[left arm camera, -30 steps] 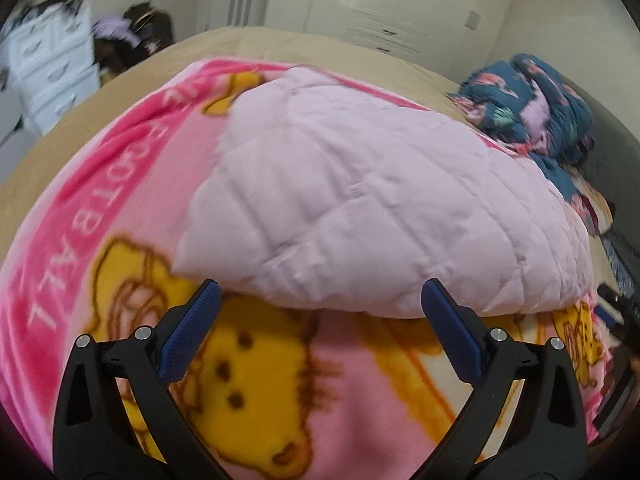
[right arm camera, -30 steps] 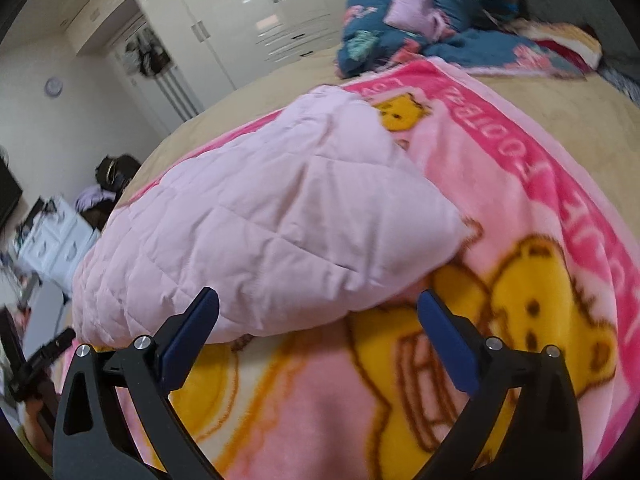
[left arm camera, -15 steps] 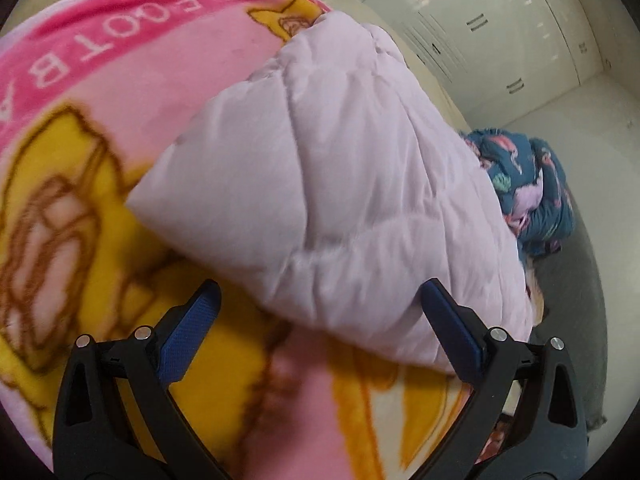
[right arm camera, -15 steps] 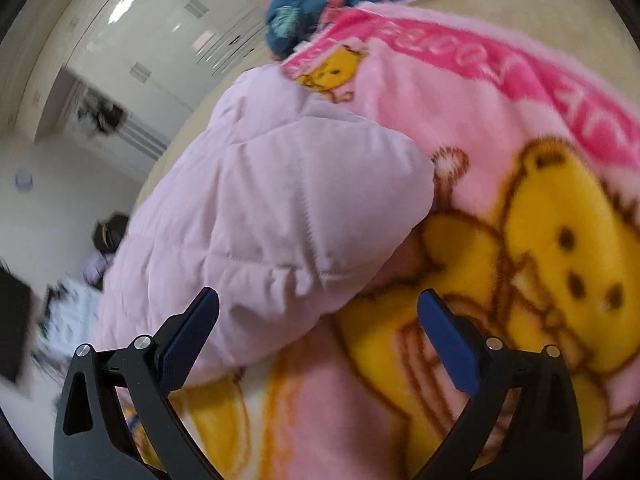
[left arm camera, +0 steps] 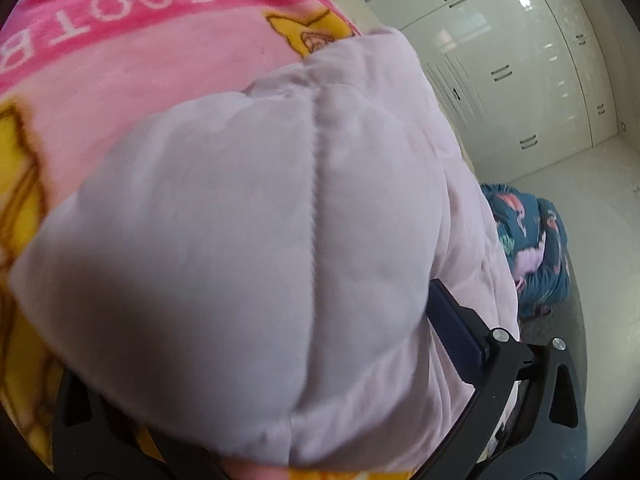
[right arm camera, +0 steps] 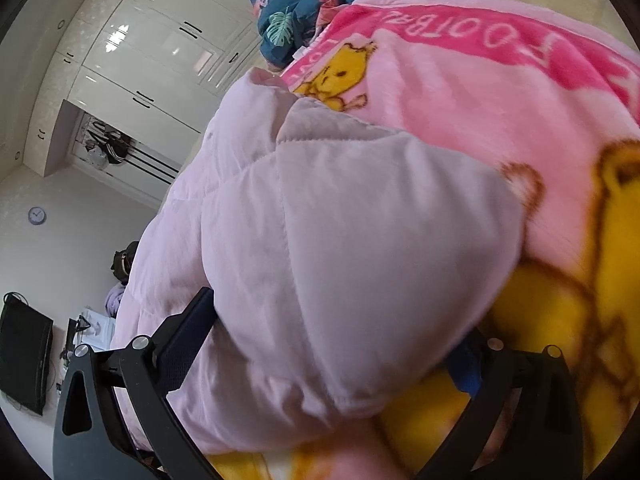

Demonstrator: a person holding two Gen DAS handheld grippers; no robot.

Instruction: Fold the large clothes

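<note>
A pale pink quilted garment [left arm camera: 280,240] lies folded on a pink and yellow cartoon blanket [left arm camera: 140,60]. My left gripper [left arm camera: 256,340] is open, its jaws wide apart around the garment's near corner; the right finger [left arm camera: 452,332] presses into the fabric and the left finger is hidden under it. In the right wrist view the garment [right arm camera: 340,260] fills the middle over the blanket [right arm camera: 460,92]. My right gripper [right arm camera: 332,340] is open around the garment's other near corner, with the left finger [right arm camera: 188,328] on top and the right finger [right arm camera: 466,372] below.
A blue patterned heap of bedding [left arm camera: 532,252] lies at the bed's far side, also in the right wrist view [right arm camera: 304,4]. White wardrobe doors [left arm camera: 500,60] stand behind. A black screen [right arm camera: 24,364] and a wall clock [right arm camera: 37,215] are at the room's left.
Both grippers have pushed forward and tilted, so the garment's near corners now sit between their open jaws. The jaws have stayed wide apart.
</note>
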